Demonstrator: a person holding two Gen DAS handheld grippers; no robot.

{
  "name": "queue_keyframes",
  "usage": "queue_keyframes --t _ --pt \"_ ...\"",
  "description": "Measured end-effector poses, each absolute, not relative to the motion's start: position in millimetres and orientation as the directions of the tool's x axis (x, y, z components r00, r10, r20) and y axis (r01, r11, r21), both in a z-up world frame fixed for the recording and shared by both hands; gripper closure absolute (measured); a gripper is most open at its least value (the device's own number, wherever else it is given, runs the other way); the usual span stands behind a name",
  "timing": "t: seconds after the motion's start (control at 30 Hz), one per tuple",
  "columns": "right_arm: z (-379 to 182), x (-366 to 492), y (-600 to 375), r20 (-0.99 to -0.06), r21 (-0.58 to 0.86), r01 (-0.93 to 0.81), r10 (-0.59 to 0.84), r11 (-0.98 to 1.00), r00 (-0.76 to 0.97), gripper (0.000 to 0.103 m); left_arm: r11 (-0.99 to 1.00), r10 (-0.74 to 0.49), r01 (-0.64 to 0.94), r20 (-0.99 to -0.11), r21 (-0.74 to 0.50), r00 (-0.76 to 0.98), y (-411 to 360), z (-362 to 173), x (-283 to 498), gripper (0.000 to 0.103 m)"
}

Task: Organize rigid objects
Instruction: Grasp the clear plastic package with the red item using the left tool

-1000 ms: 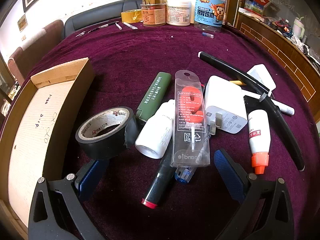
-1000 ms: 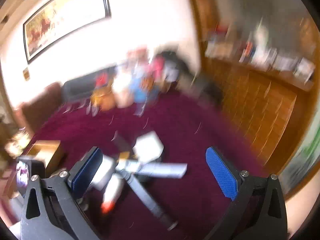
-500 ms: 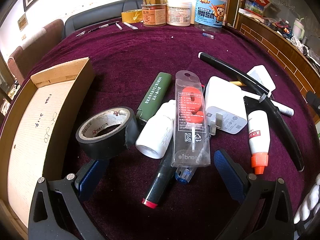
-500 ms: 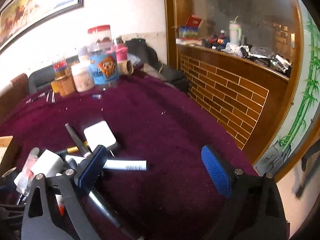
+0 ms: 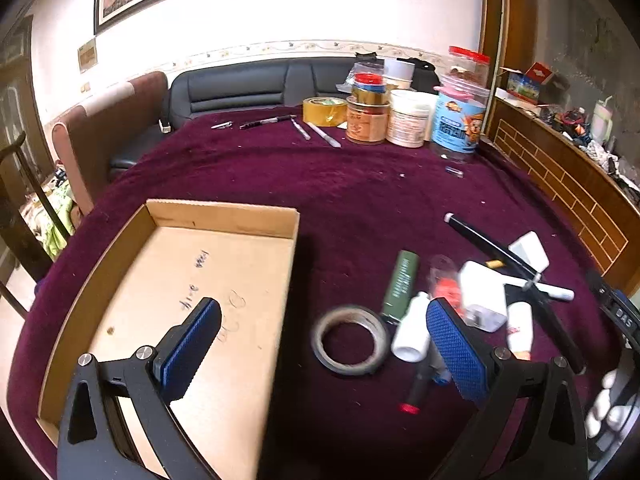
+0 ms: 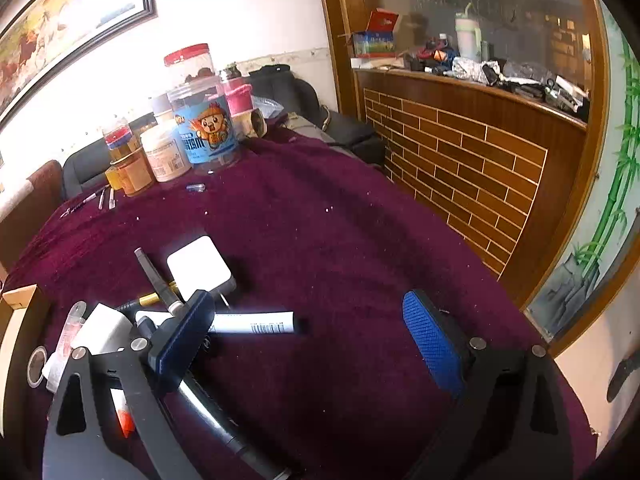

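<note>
My left gripper is open and empty above the maroon cloth. Its left finger hangs over the shallow cardboard box. Beyond it a black tape roll lies beside a white bottle, a green tube, a white charger and a glue bottle. My right gripper is open and empty low over the table. A white marker lies just past its left finger. A white square adapter and a long black tool lie behind it.
Jars and tubs and a yellow tape roll stand at the table's far edge, with pens beside them. A wooden brick-patterned counter runs along the right. A sofa is behind the table.
The left gripper has risen and pulled back to the left, so the box now fills its left side. The right gripper has dipped toward the table near the white marker.
</note>
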State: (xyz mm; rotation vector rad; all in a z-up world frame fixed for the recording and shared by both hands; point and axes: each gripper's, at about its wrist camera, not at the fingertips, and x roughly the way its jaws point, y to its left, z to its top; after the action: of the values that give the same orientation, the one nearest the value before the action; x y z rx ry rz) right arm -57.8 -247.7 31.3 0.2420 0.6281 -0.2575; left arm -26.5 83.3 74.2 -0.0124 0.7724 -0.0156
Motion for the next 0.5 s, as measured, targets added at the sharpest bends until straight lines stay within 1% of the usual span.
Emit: queue_keyframes --t 0.1,0.17,0.23,0.3,0.37,0.4,0.43,0.47,0.5 --pt "29.8 -58.3 -248.7 -0.608 0.148 0.312 -0.163 0.938 0.777 0.007 0.998 -0.064 0.05 -0.718 -0.04 0.693 76.5 69.9 -12.7 0.007" --pt "29.0 -58.1 -249.2 -0.612 0.15 0.313 -0.16 0.938 0.774 0.007 0.997 -0.074 0.076 -0.736 -0.03 0.673 69.0 64.2 -5.0 0.018" --pt "28.4 -57.5 -249.4 -0.615 0.152 0.313 -0.158 0.937 0.772 0.007 0.993 -0.101 0.116 -0.771 -0.036 0.629 56.0 53.9 8.9 0.022" --pt "27.6 -56.5 -249.8 -0.621 0.153 0.314 -0.156 0.937 0.768 0.007 0.99 -0.104 0.135 -0.801 -0.029 0.589 42.6 43.8 19.6 0.027" --pt "26.8 -56.0 -250.7 -0.626 0.156 0.316 -0.154 0.936 0.765 0.007 0.984 -0.129 0.174 -0.826 -0.038 0.549 27.8 34.6 27.7 0.039" --pt "26.4 -56.0 -251.4 -0.627 0.158 0.318 -0.154 0.935 0.763 0.007 0.978 -0.152 0.201 -0.826 -0.049 0.542 21.2 32.9 26.7 0.041" --pt "25.8 -55.9 -252.1 -0.63 0.16 0.32 -0.153 0.934 0.761 0.007 0.969 -0.184 0.238 -0.822 -0.062 0.539 13.7 33.6 23.1 0.049" --pt "25.2 -55.6 -252.8 -0.633 0.161 0.322 -0.152 0.933 0.759 0.007 0.957 -0.211 0.282 -0.823 -0.065 0.528 6.1 34.8 18.7 0.067" --pt "24.9 -55.2 -253.2 -0.635 0.163 0.322 -0.151 0.933 0.758 0.007 0.938 -0.242 0.341 -0.823 -0.063 0.514 -4.7 36.7 10.4 0.076"
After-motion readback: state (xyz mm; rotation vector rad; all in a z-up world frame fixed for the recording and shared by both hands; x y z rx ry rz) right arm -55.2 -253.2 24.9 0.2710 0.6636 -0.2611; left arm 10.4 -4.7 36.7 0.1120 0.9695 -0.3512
